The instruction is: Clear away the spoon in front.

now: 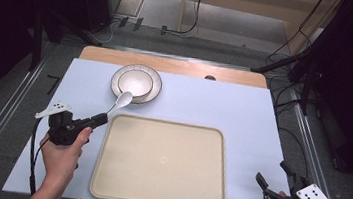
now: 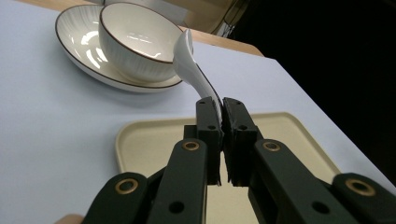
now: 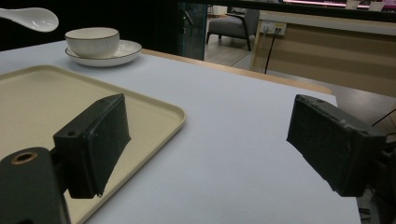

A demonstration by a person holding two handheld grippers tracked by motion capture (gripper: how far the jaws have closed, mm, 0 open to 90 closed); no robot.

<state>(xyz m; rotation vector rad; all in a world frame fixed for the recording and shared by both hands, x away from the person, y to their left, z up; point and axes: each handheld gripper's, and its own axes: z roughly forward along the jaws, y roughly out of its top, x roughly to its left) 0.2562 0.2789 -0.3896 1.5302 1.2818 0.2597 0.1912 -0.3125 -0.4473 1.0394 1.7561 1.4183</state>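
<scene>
Nearest the high camera, the person's two hands come in at the bottom edge. The left hand-held gripper (image 1: 103, 118) is clamped on the handle of a white spoon (image 1: 123, 100), whose scoop reaches toward the bowl (image 1: 135, 82) that sits in a rimmed plate (image 1: 150, 93) at the far side of the counter (image 1: 214, 104). A cream tray (image 1: 162, 161) lies bare in the middle, between the crockery and the person, likely the place meant for the pieces. The right hand-held gripper (image 1: 272, 179) waits at the near right corner with jaws spread and nothing between them, well apart from everything.

Along the left gripper view, both black jaws press flat on the spoon's (image 2: 192, 70) narrow handle end, so the scoop stands free above the counter, just beside the bowl (image 2: 135, 42) and over the plate's (image 2: 77, 28) near rim. Holding it by the tip leaves the scoop clear for setting down.

From the right gripper view, the wide-apart jaws frame bare counter (image 3: 233, 121) and the tray's (image 3: 173, 116) corner; the spoon (image 3: 32, 18) hangs in the air at the upper left, near the bowl (image 3: 92, 42).
</scene>
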